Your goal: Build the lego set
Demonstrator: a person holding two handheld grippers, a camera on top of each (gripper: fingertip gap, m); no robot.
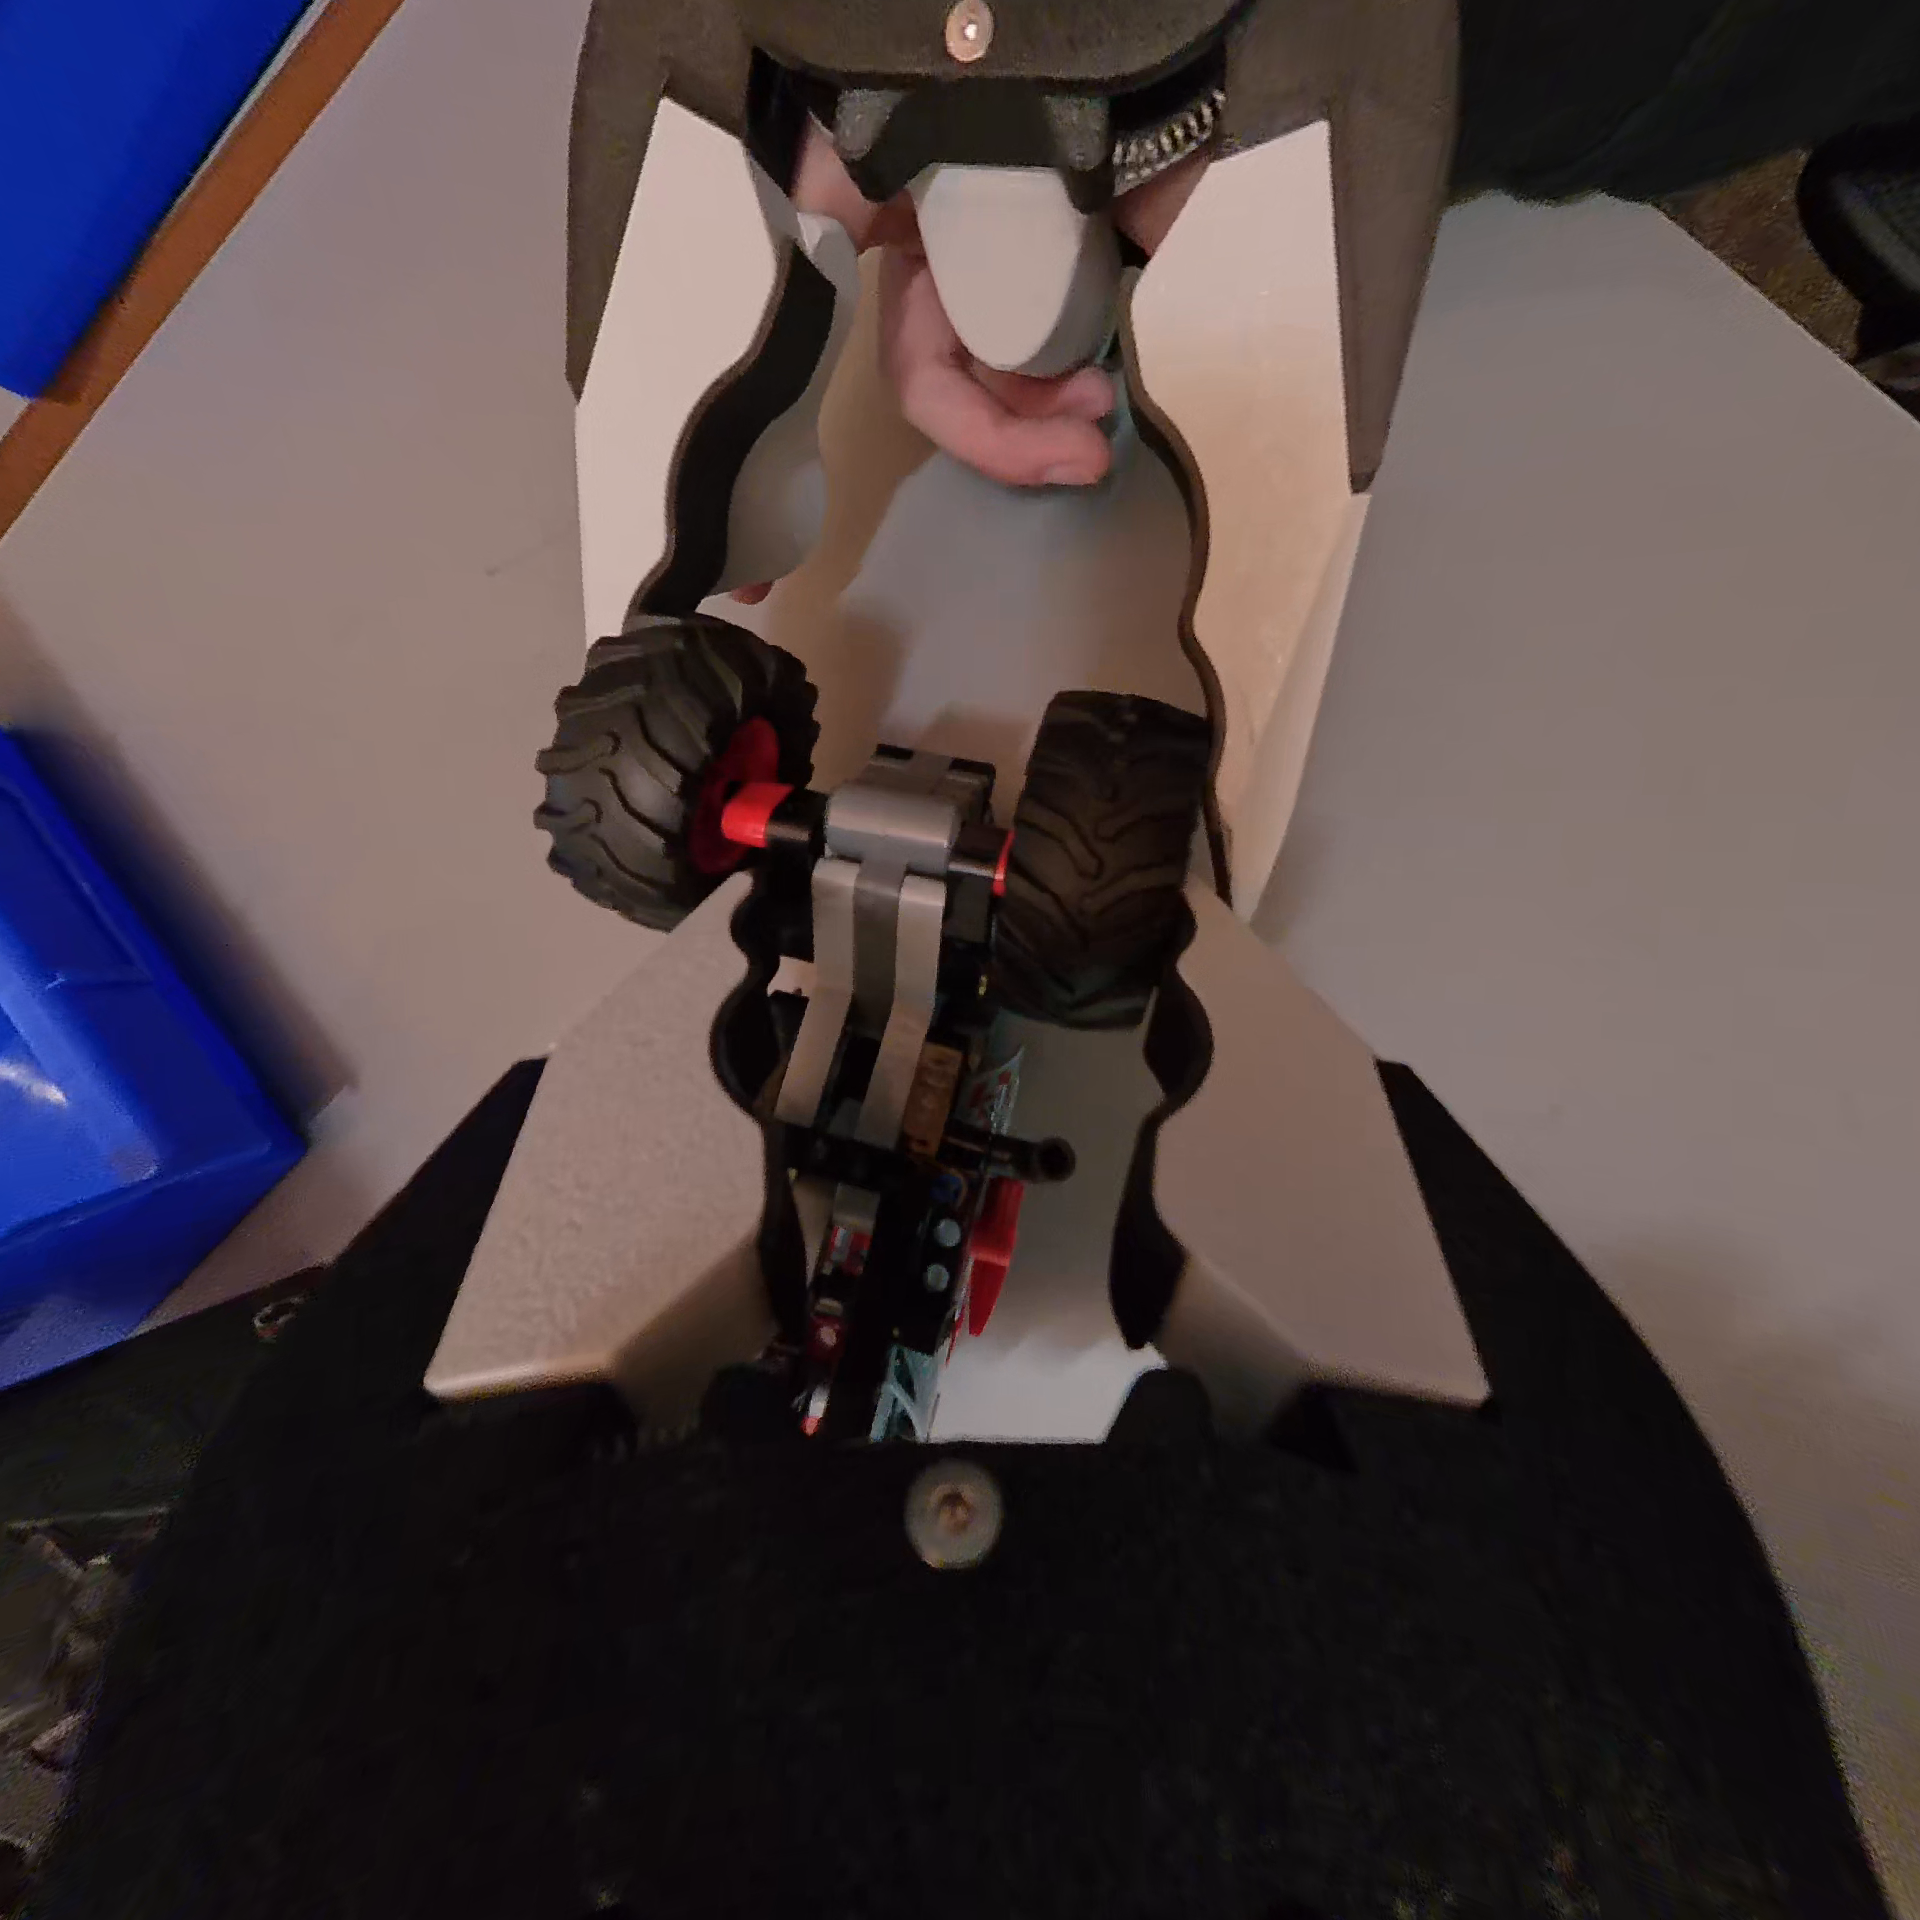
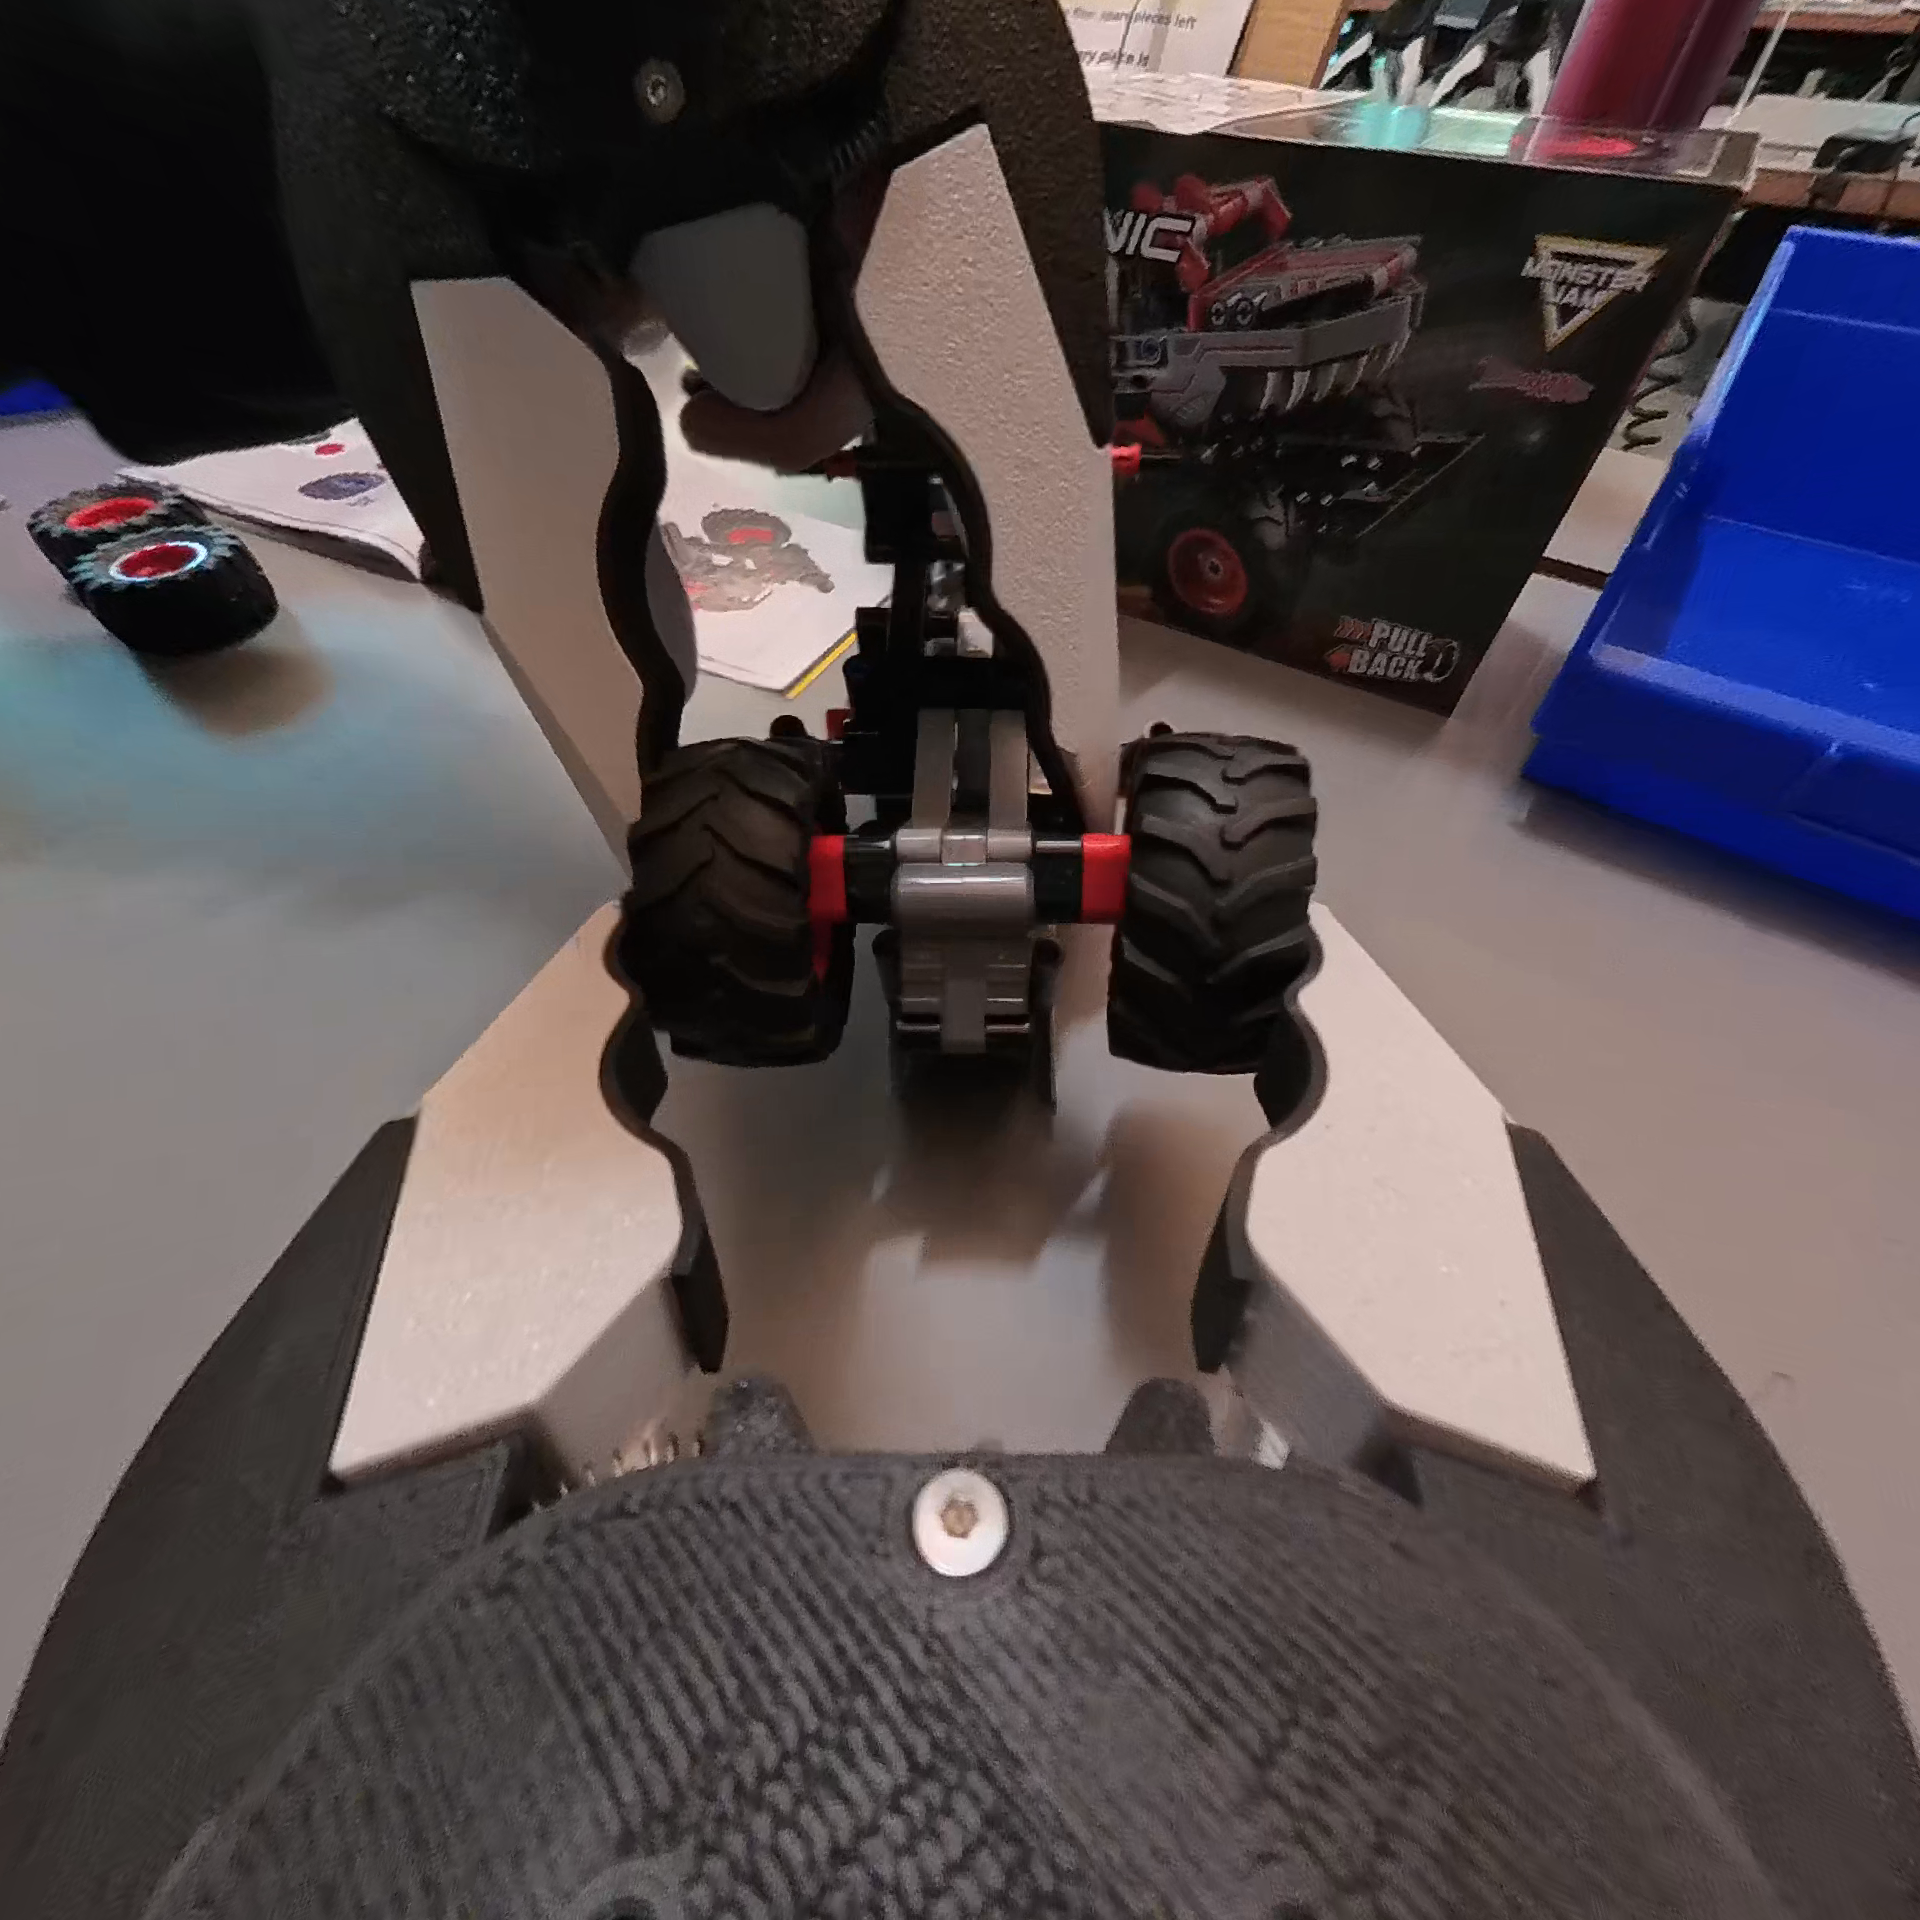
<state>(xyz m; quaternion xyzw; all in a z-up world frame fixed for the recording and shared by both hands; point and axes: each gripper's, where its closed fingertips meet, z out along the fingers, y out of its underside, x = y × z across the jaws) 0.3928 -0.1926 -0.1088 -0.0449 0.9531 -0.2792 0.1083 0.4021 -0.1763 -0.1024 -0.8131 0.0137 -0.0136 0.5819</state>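
A black and grey lego truck chassis hangs between my two grippers above the grey table. My left gripper is shut on the chassis body. It reaches in from the top of the right wrist view. One axle carries two black tyres with red hubs. My right gripper brackets this pair, jaws wide, with its fingertips against the outer sides of the tyres. In the left wrist view it comes from the top, and the left tyre sits tilted and farther out on the axle than the right tyre.
Two loose tyres with red hubs lie at the far left. An open instruction booklet and the set's box are behind the chassis. Blue bins stand at the right and beside the table. A hand holds the right gripper. My left and right fingertips are right by each other.
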